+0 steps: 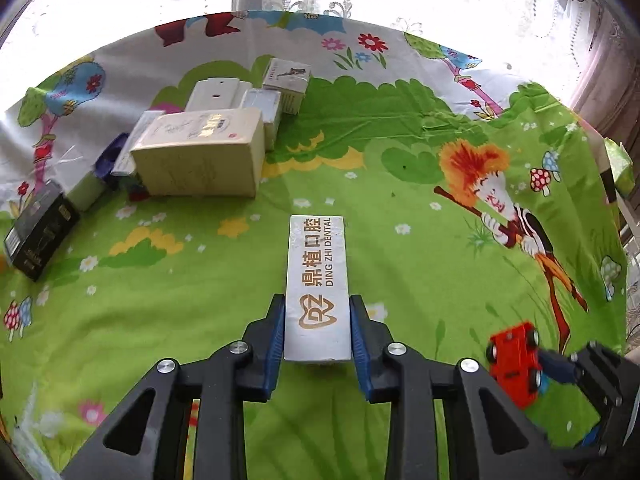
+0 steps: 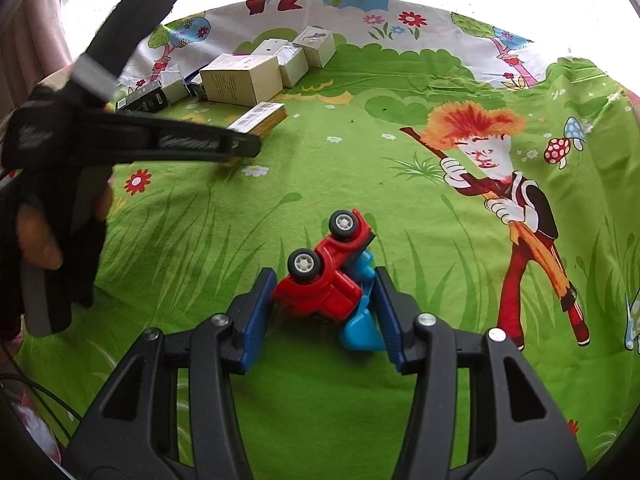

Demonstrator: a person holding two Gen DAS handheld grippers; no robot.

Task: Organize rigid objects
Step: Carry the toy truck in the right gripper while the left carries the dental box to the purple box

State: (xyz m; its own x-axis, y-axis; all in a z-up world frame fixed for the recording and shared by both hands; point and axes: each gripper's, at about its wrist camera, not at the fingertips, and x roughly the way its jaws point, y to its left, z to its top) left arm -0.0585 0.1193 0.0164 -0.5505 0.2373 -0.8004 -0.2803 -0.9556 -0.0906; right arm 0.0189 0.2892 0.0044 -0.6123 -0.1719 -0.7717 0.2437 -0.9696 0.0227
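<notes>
My left gripper [image 1: 317, 312] is shut on a long white dental box [image 1: 318, 280] with gold lettering and holds it pointing away over the green cloth. The box [image 2: 262, 118] also shows in the right wrist view beyond the left gripper [image 2: 224, 144]. My right gripper [image 2: 325, 284] is shut on a red and blue toy truck [image 2: 332, 272], which is tipped with its wheels up. In the left wrist view the truck [image 1: 514, 364] and right gripper [image 1: 560, 364] sit at the lower right.
A cluster of boxes stands at the far left of the table: a large cream box [image 1: 200, 152], a black box [image 1: 38, 236], a small white box [image 1: 286, 80] and several others. The cartoon tablecloth [image 1: 400, 184] covers the table. Curtains hang behind.
</notes>
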